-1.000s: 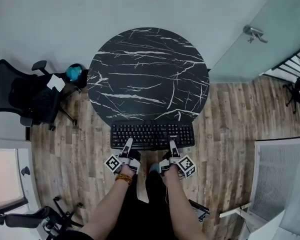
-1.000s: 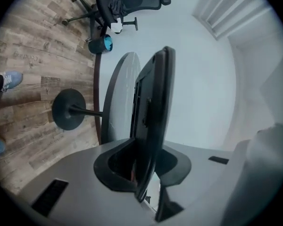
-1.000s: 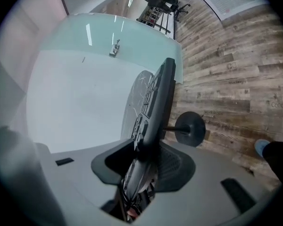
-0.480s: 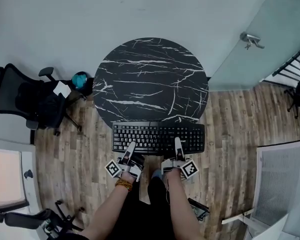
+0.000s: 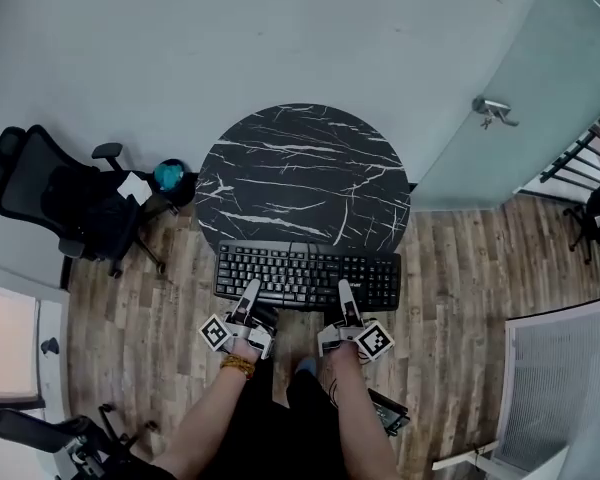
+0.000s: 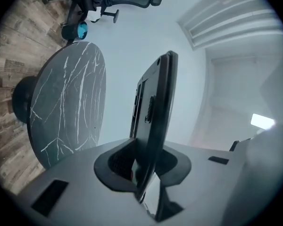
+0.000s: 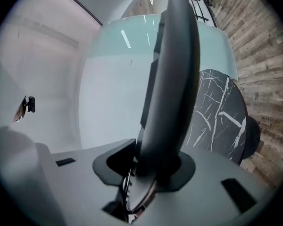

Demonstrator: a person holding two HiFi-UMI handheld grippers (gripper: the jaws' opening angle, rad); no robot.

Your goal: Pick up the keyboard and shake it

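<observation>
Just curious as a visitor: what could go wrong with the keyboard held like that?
The left gripper and right gripper pinch the keyboard only at its near edge; the right's jaws have just been closing on it. Shaken hard, it could slip and fall to the wood floor, or hit the marble table.

Reaches two bare forearms up from 6 o'clock, close together, left forearm (image 5: 212, 413) with a beaded bracelet (image 5: 240, 366) at the wrist, right forearm (image 5: 368, 423) beside it. Holds a left gripper (image 5: 250, 290) and a right gripper (image 5: 346, 290), both pointing toward 12 o'clock. Clamps the left jaws on the near edge of the keyboard (image 5: 308, 273), and has just been closing the right jaws on that same edge, now pinched between them.
</observation>
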